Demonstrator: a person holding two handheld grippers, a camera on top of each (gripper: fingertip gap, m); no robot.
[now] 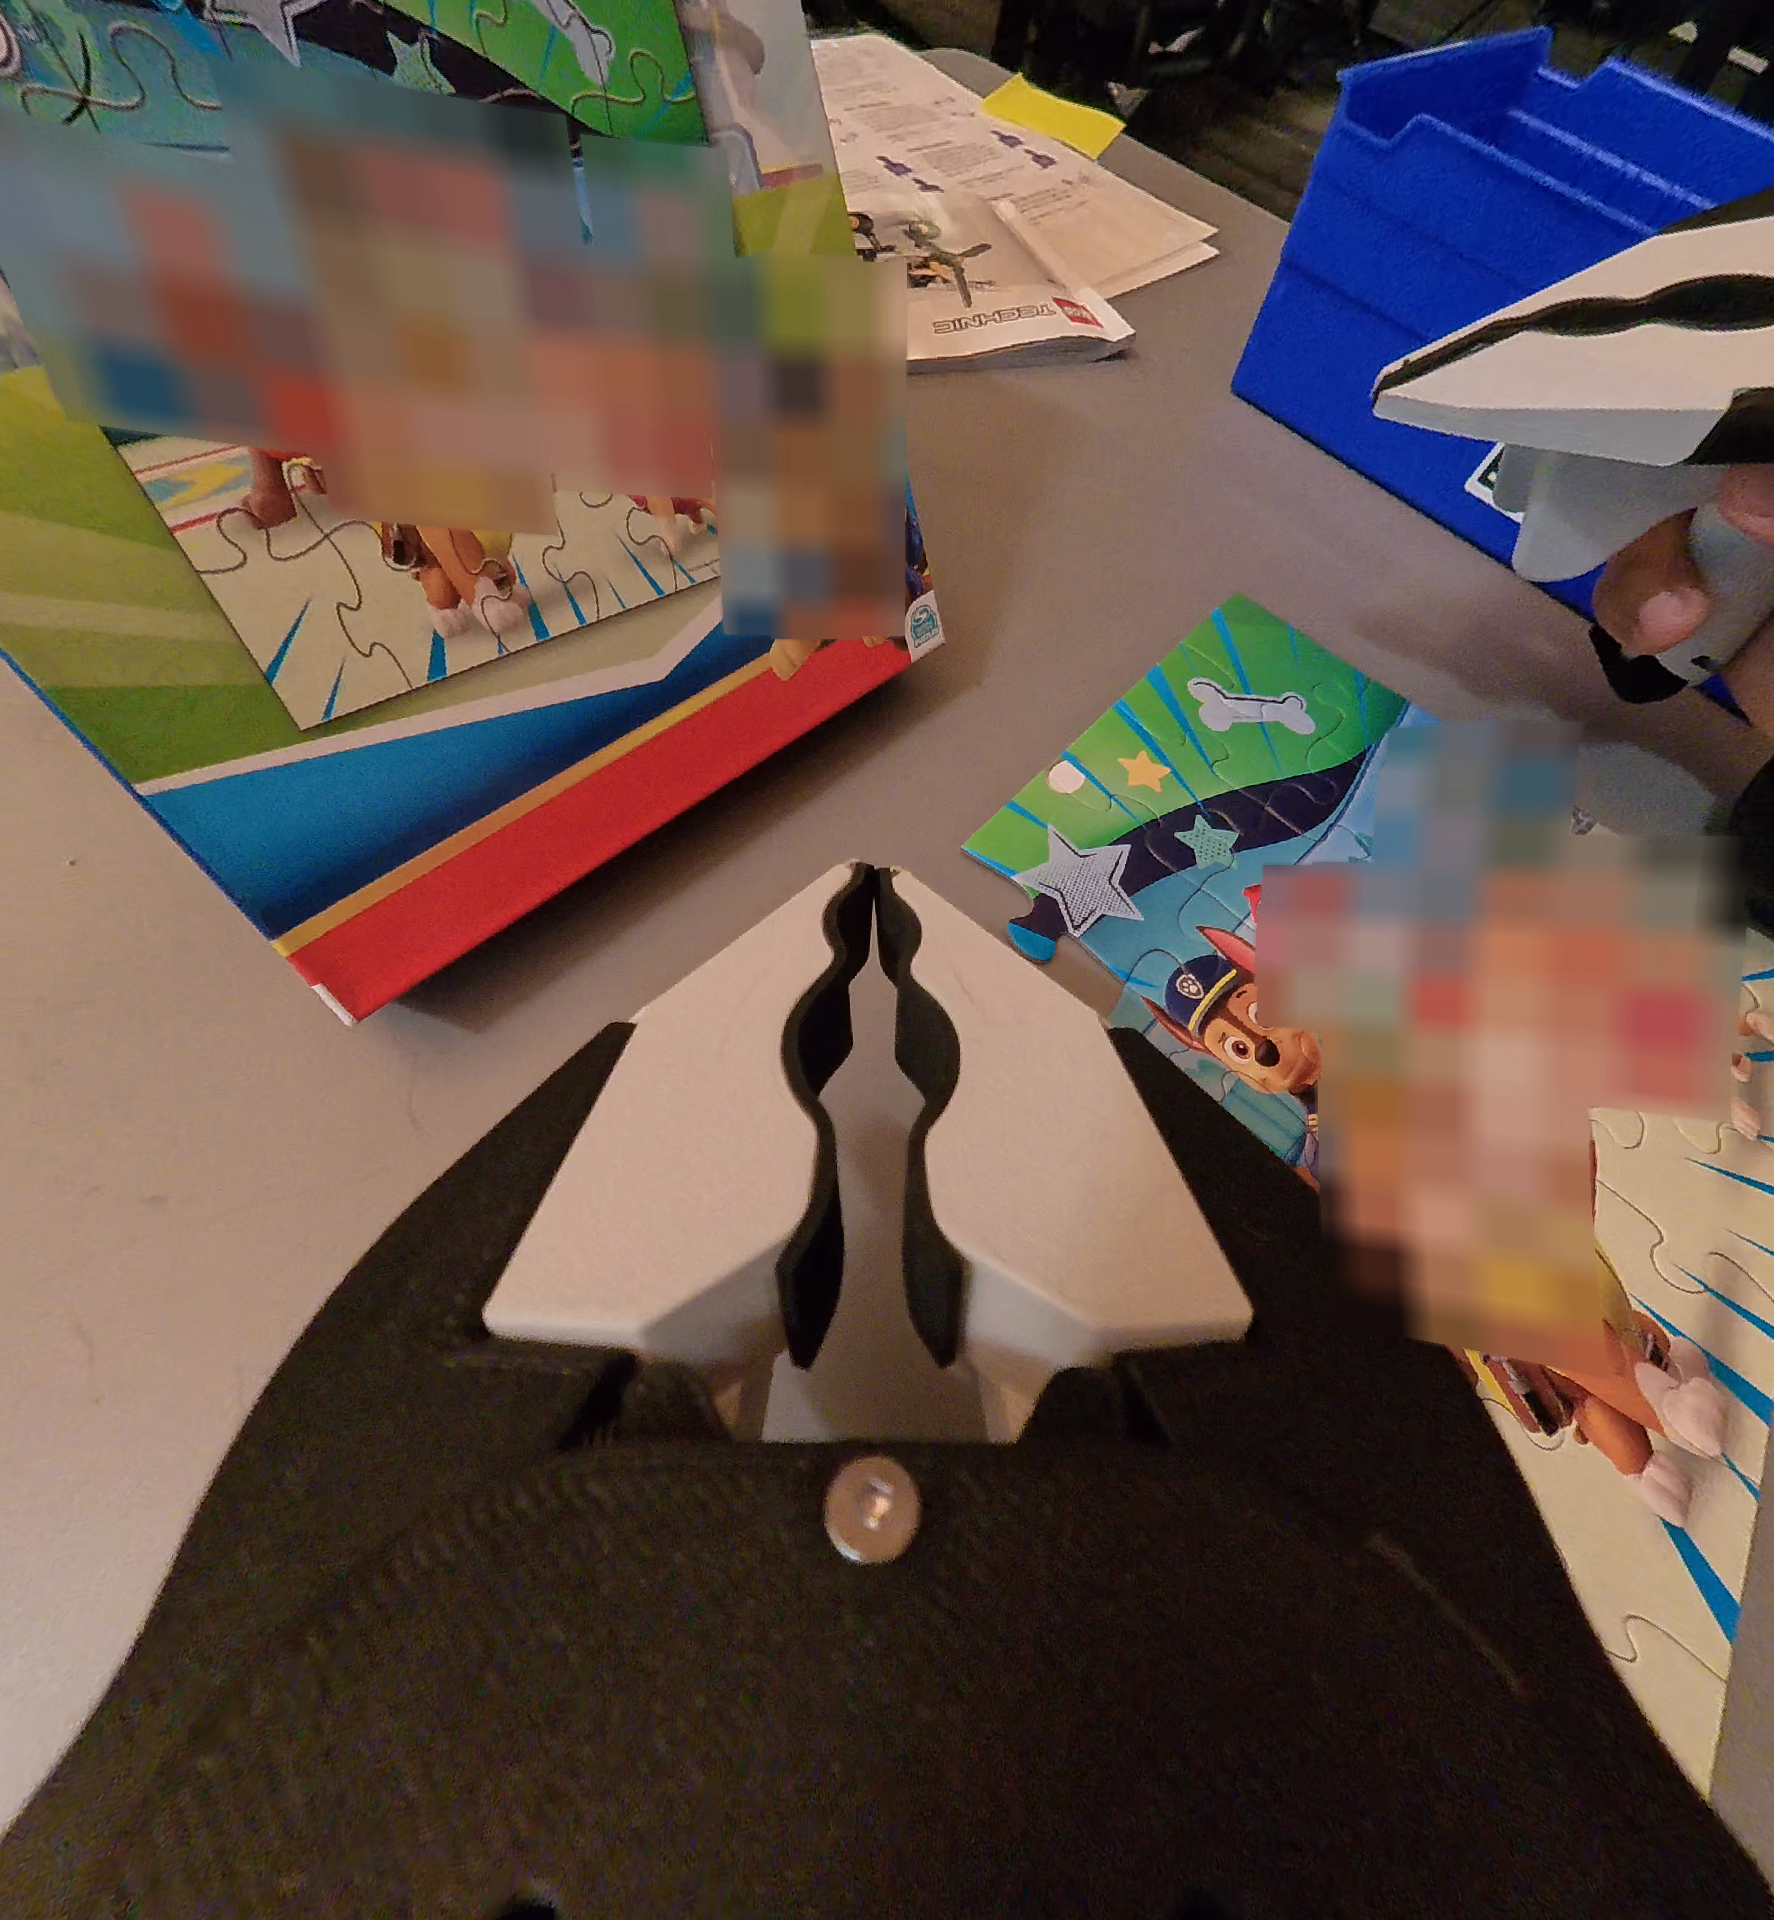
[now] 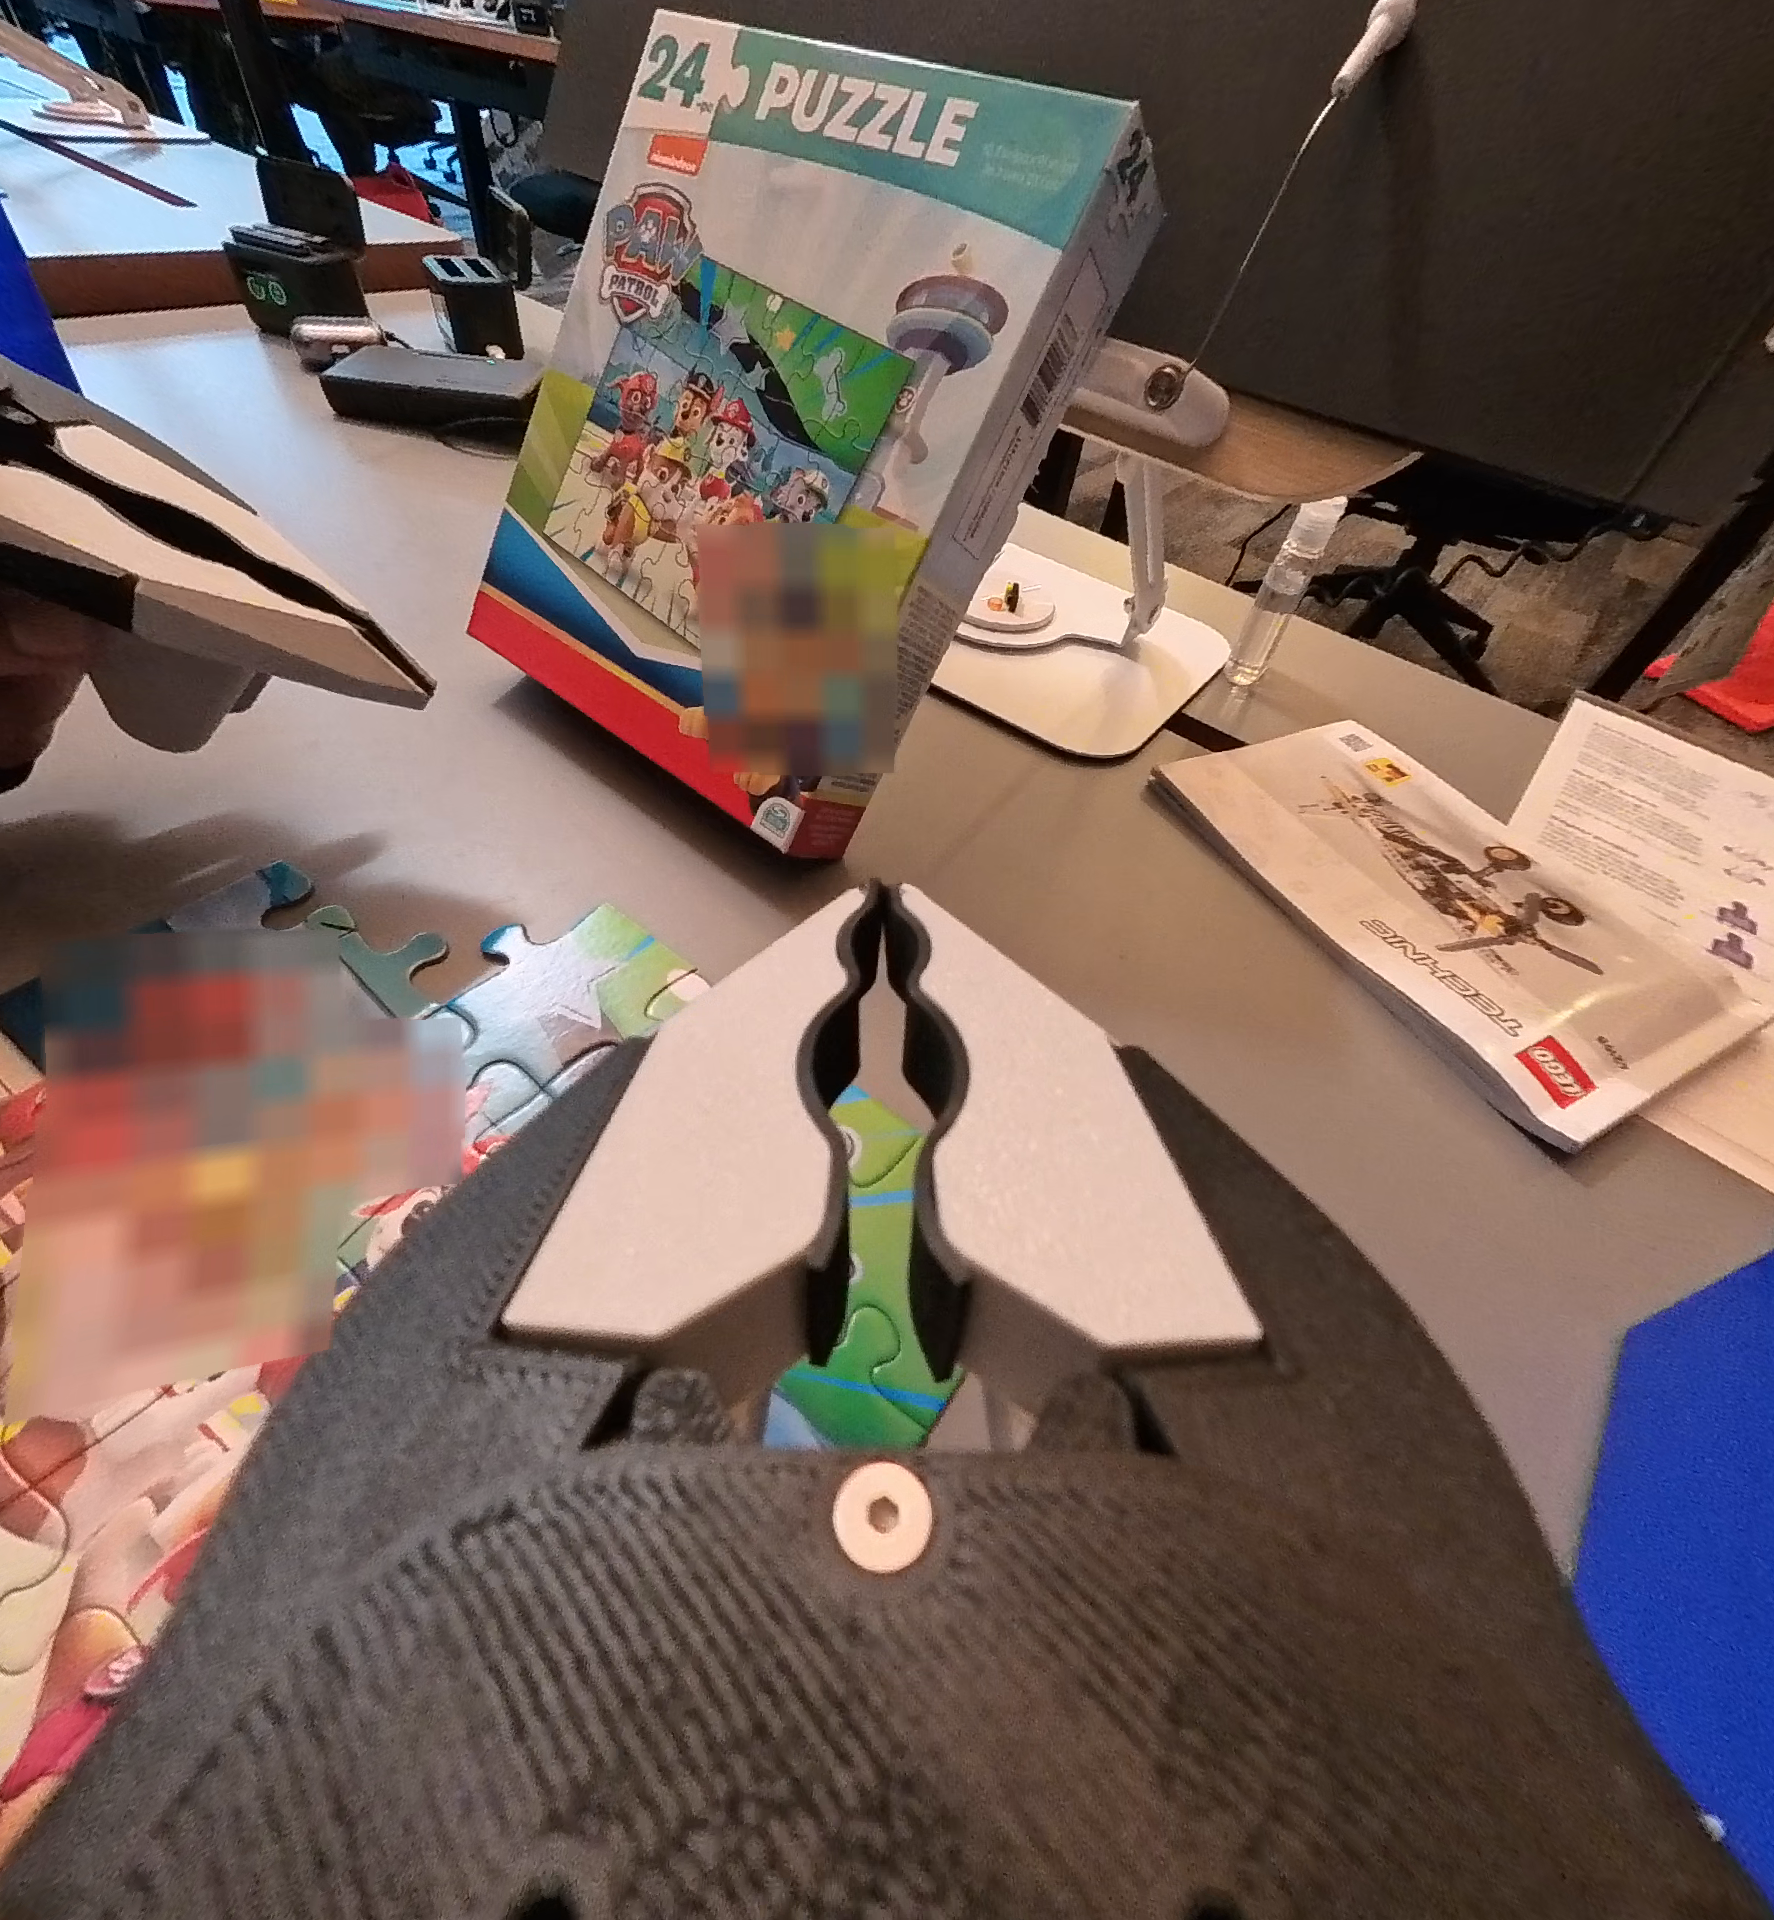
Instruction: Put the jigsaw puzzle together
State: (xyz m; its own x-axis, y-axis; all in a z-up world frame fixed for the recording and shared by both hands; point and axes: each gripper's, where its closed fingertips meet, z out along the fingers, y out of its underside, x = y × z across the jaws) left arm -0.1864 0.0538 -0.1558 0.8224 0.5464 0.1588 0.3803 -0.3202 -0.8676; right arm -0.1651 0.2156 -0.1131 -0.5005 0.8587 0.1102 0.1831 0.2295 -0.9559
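Left gripper [image 1: 875, 873]: fingertips pressed together, nothing between them, above bare grey bench [image 1: 83, 1091]. Partly assembled jigsaw [image 1: 1205, 831] lies flat just to its right; puzzle box [image 1: 550, 769] stands ahead on its left. Right gripper [image 2: 879, 891]: tips likewise pressed together on nothing, over the jigsaw's edge, facing the box. Instruction booklet [image 2: 1465, 935] lies to its right, blue bin [image 1: 1485, 208] at the bench's far right edge.

Dim, warm indoor light, soft shadows (strong wide-angle bending at edges), slight blur.
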